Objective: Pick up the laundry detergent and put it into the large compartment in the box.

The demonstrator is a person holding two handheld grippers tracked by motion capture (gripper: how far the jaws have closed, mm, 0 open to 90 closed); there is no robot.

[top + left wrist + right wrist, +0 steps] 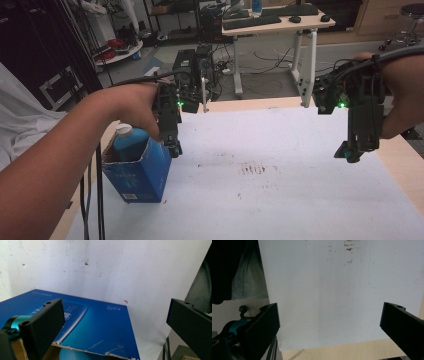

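fingers [45, 322] just above blue box [100, 325]

We are seeing a wide stretch of bare white sheet [280, 185] lying open between our two grippers; nothing is standing there to block a pass; at the left, the blue box [142, 172] with the bottle [127, 140] rising out of it is taking up the near-left corner; our left gripper [172, 145] is hanging just over its rim; our right gripper [352, 150] is hovering over free surface by the right edge.
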